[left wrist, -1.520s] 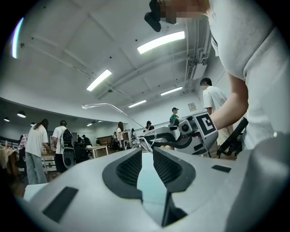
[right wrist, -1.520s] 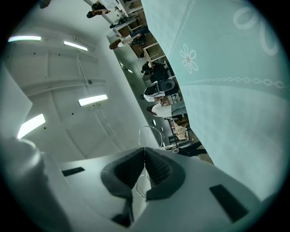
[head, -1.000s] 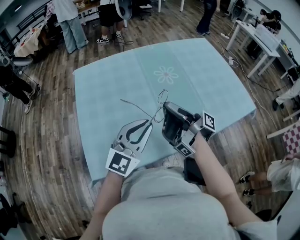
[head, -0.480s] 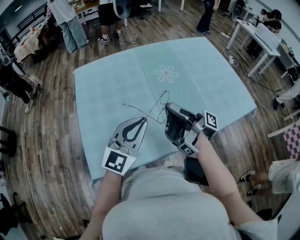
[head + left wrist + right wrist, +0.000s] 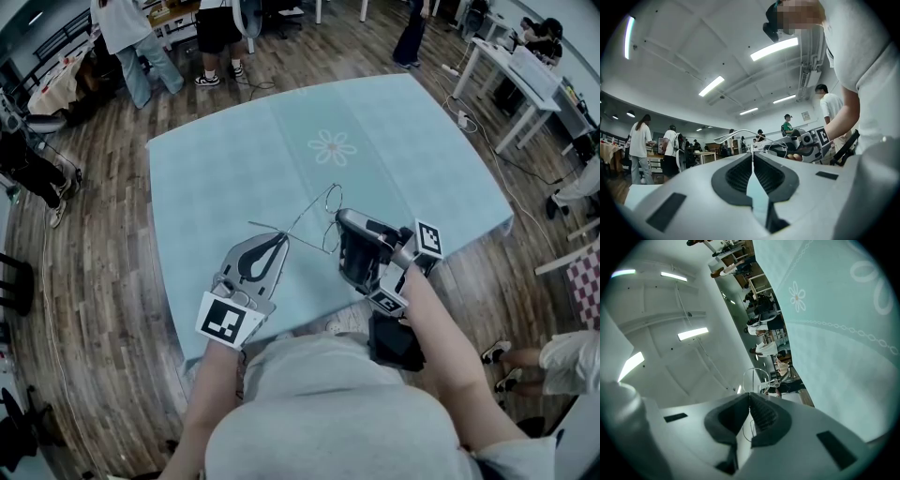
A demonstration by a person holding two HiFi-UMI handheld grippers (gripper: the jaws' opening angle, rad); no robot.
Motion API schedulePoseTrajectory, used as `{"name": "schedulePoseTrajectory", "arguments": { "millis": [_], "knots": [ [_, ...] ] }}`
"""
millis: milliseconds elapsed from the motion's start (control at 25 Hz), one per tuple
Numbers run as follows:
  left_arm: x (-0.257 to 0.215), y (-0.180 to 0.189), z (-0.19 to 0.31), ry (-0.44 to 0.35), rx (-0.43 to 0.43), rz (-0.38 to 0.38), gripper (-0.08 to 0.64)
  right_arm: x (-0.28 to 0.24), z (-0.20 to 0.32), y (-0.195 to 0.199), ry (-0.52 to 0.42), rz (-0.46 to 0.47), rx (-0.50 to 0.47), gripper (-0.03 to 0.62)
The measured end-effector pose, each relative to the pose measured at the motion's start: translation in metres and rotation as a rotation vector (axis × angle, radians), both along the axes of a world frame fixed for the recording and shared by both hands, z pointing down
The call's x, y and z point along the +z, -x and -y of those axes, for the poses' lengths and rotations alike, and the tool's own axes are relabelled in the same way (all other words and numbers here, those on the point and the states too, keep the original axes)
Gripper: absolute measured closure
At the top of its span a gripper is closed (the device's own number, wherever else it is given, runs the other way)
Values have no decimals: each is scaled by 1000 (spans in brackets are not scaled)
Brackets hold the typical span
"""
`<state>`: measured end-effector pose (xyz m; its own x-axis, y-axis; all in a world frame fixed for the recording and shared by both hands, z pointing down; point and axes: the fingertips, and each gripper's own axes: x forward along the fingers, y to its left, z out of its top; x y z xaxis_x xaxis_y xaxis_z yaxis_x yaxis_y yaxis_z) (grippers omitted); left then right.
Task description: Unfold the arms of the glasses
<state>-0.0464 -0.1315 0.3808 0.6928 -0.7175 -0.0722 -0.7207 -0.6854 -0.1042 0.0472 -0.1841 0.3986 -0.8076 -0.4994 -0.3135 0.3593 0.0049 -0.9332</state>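
Glasses (image 5: 307,212): left gripper (image 5: 752,152) jaws just closed, pinching one arm (image 5: 743,130); right gripper (image 5: 749,393) clamps the frame (image 5: 753,368) (both lower centre, head view). Unfolding begun; next, probably swing the arm outward.

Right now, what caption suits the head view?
Over a blue tablecloth, the right gripper holds wire glasses; the left gripper, jaws just closed, grips one arm.

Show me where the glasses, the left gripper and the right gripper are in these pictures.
glasses (image 5: 743,130), left gripper view, on the curved temple arm.
left gripper (image 5: 283,237), head view, between its closed fingertips.
right gripper (image 5: 340,218), head view, between its fingertips at the frame.
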Motion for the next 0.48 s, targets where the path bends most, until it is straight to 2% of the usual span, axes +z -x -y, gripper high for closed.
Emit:
{"name": "schedulePoseTrajectory", "arguments": {
  "millis": [320, 480],
  "knots": [
    [-2, 16, 0, 2, 8, -50, 538, 1, -6, 6, -71, -20, -82, 581],
    [-3, 20, 1, 9, 2, -79, 538, -2, -10, 4, -106, 13, -117, 581]
  ]
}}
